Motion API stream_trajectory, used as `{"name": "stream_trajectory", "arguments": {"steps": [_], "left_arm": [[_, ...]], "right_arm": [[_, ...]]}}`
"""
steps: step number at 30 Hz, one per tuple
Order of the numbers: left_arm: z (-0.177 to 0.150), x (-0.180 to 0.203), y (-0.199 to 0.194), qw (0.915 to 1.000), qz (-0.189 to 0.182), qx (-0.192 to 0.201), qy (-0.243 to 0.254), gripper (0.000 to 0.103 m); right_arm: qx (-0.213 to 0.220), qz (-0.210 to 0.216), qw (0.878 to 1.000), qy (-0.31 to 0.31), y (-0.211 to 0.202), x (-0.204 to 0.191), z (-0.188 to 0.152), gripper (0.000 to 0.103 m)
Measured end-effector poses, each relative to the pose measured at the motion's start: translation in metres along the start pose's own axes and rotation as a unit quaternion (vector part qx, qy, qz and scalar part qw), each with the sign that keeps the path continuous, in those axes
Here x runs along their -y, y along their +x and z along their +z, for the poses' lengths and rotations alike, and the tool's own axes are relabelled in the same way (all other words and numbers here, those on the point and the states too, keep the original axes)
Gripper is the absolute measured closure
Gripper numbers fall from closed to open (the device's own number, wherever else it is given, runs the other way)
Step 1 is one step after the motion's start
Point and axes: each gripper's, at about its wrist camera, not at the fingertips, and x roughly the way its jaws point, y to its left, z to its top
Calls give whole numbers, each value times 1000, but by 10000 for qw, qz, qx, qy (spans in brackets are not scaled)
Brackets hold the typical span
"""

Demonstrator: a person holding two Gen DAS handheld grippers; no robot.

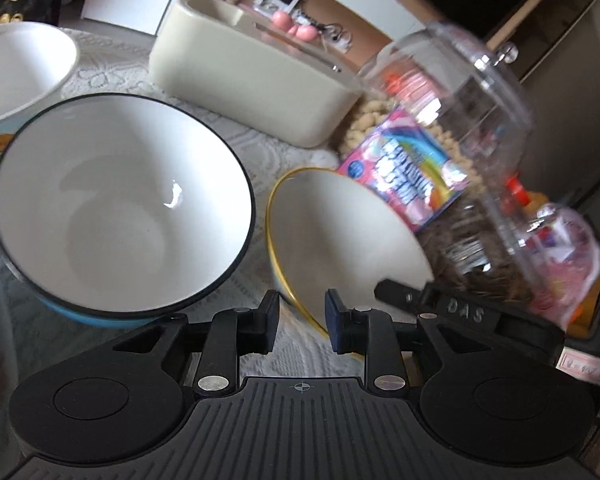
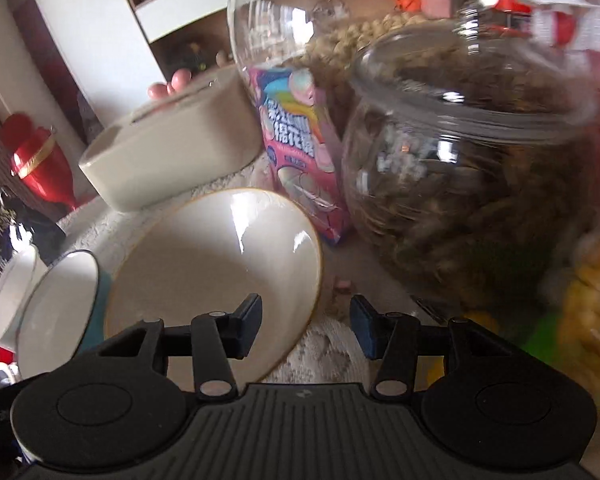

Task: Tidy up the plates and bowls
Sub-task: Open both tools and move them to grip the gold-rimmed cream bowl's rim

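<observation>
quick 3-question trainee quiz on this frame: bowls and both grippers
1. True or false: the left gripper is shut on the yellow-rimmed bowl.
2. Which bowl lies left of the yellow-rimmed one in the left wrist view? A) black-rimmed blue bowl B) red bowl C) glass bowl
3. Fill in: the right gripper straddles the yellow-rimmed bowl's ____.

Key:
1. False; it is open, holding nothing.
2. A
3. rim

I see soft daylight, with bright shiny spots inside the blue bowl (image 1: 124, 204). The glass jars (image 2: 472, 168) look smeared and blurry. Edges bend round.
</observation>
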Motion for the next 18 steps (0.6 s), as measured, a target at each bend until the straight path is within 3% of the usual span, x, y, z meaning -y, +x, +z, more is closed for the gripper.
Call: {"name": "stream_trajectory", "arguments": {"steps": [4,7,18], "left_arm": [[-1,-1,12,10000,-35,-20,-3,69],[-1,-5,14,9997,-131,-4,-208,72],[5,-6,52,9982,-73,-184,-573,72]], "right_arm": [[0,153,9999,-44,16,-7,-1,57],[-218,325,9992,-110,29,-11,1,63],[-183,432,9987,-198,37,-10,-3,74]]}}
